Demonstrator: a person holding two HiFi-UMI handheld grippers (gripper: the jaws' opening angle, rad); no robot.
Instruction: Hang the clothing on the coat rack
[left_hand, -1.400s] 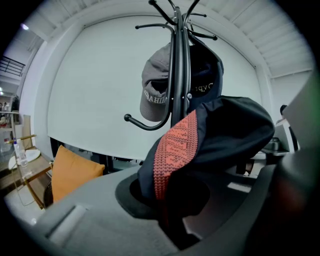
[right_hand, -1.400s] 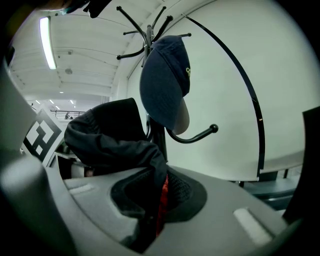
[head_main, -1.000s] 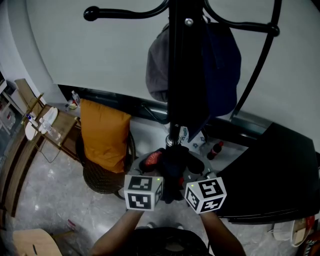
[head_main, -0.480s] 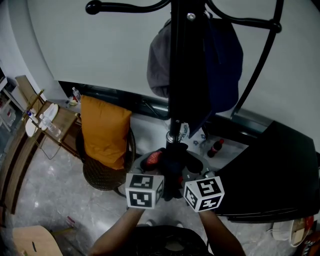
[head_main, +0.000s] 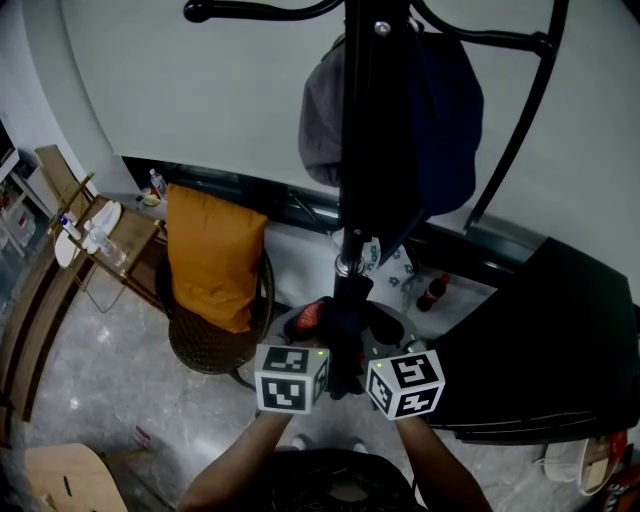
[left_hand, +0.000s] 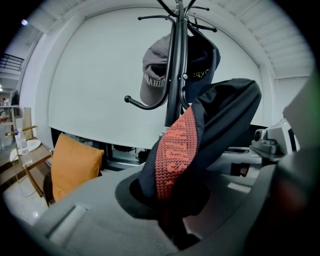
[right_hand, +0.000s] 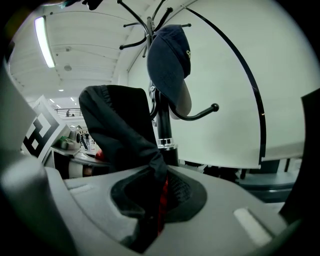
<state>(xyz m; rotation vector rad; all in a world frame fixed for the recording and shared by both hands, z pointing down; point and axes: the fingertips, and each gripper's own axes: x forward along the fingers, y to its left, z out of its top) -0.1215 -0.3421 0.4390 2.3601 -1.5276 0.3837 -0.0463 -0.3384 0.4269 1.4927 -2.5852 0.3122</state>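
Observation:
A dark garment (head_main: 345, 330) with a red knit band (left_hand: 172, 150) is bunched between my two grippers, just in front of the coat rack's black pole (head_main: 358, 150). My left gripper (head_main: 322, 352) is shut on the garment's left part, and the fabric (left_hand: 220, 115) rises out of its jaws. My right gripper (head_main: 368, 352) is shut on the other part, with dark cloth (right_hand: 120, 125) standing up from it. On the rack hang a grey cap (left_hand: 152, 75) and a navy cap (right_hand: 167, 65). Curved hooks (head_main: 250, 12) reach out above.
An orange cushion (head_main: 212, 255) leans in a wicker chair (head_main: 215, 350) left of the rack. A wooden side table (head_main: 100, 250) with bottles stands further left. A large black surface (head_main: 545, 350) fills the right. A dark bottle (head_main: 430, 297) stands on the floor by the rack's base.
Both grippers have sunk a little with the garment, measured against the rack. Both grips are as before.

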